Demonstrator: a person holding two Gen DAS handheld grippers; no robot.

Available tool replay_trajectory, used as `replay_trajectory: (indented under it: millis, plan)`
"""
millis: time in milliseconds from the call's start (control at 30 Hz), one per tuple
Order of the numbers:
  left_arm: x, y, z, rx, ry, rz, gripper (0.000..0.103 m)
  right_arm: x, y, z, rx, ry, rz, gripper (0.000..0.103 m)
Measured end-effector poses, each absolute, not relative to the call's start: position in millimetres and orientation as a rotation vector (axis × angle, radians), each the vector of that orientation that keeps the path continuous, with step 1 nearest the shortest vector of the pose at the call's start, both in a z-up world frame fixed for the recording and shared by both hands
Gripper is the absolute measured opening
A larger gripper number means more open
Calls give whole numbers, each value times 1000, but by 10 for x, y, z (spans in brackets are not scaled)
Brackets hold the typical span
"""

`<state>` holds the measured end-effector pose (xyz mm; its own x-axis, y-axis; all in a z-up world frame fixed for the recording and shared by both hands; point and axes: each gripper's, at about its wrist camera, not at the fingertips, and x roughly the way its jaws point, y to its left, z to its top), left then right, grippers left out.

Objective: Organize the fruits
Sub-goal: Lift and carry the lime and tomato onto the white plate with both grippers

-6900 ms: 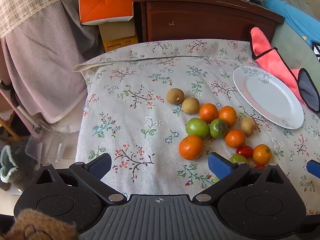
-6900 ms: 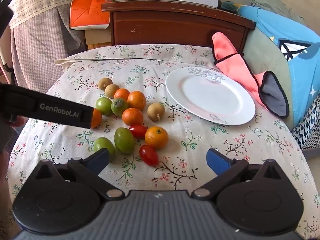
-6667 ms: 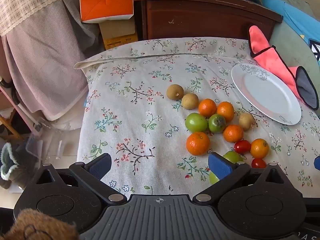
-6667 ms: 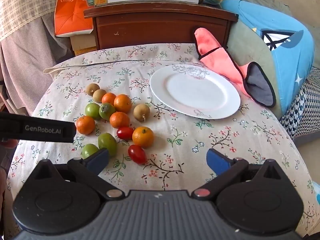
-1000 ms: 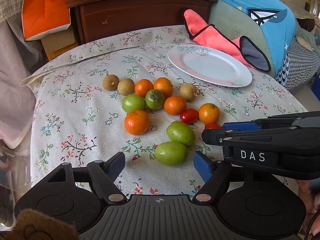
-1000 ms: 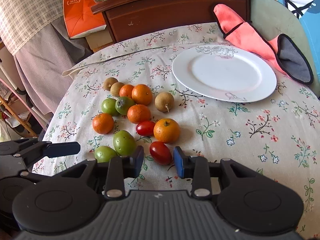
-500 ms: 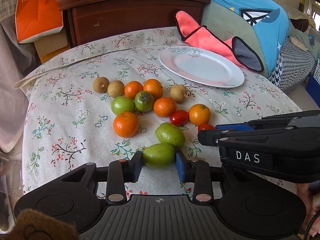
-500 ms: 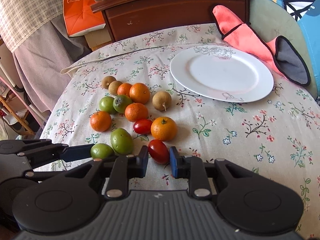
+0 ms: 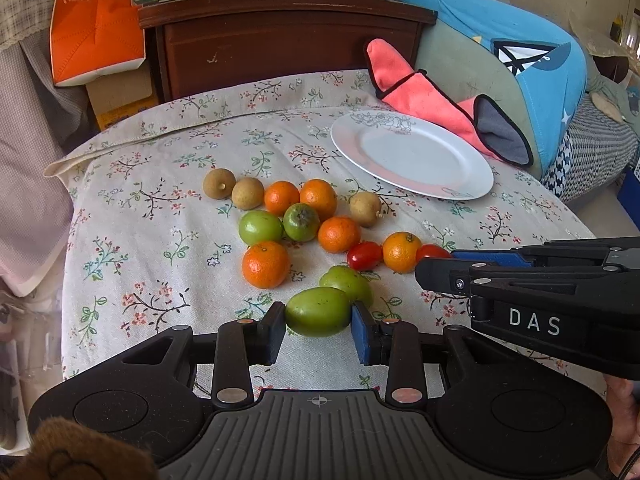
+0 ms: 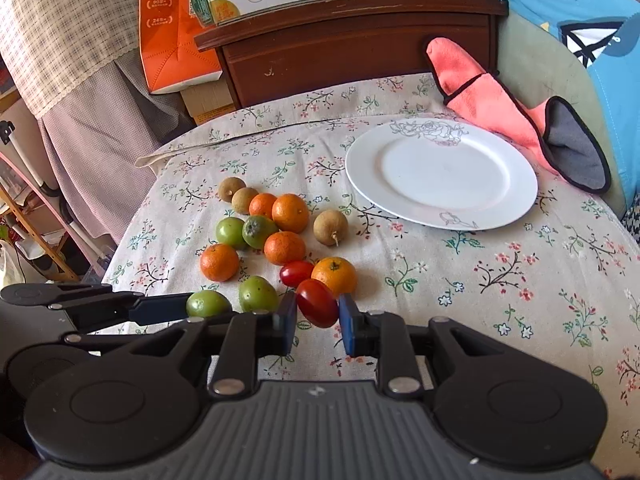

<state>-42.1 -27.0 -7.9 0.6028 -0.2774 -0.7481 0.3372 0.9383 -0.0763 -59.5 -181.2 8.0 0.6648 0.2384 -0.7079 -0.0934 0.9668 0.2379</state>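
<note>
Low in the centre of the left wrist view, a green fruit [image 9: 318,311] clamped between the pads of the left gripper [image 9: 319,328], jaws just drawn in onto it. Touching it behind, a second green fruit [image 9: 347,282]. Low centre of the right wrist view, a red cherry tomato [image 10: 317,303] pinched by the right gripper [image 10: 318,318], jaws just brought together on it. Directly behind, nearly touching, an orange [image 10: 334,276] and another cherry tomato [image 10: 296,273].

Further up, mid-frame, the rest of the cluster packed close: a lone orange [image 9: 265,264] at the left edge, three more oranges, two round green fruits, three brown longan-like fruits. Seen from the left wrist, the right gripper's dark body reaching in from the right edge of the frame, tips at the tomato; seen from the right wrist, the left gripper coming in from the left edge.

Upper right of both views, a white plate [image 10: 441,174], bare, well apart from the cluster, with open floral tablecloth [image 10: 460,280] between. Just beyond the plate's far rim, a pink oven mitt [image 10: 500,120] and a blue cushion [image 9: 520,52]. At the top, a dark wooden cabinet [image 9: 280,40] against the table's far edge, an orange box [image 9: 96,24] to its left. Left side of the cloth unoccupied down to its draped edge.
</note>
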Motion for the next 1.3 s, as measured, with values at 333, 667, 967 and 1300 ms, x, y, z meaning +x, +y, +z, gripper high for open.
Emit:
replay_trajectory:
  millis: [333,667,967,1300]
  plan:
    - [-350,-207,229,23,777,-361,32,-552,-1884,334,189,778,219,23]
    - [-57,-332,320,14,781,-406,32,-287,-2220,480,266,790,226,23]
    - [337,-662,297,52,780,-463,32,35,-2574,384,324,829,127,23]
    - [768,-940,144,17,812,-502,32,399,-2800,231,371,861,60,23]
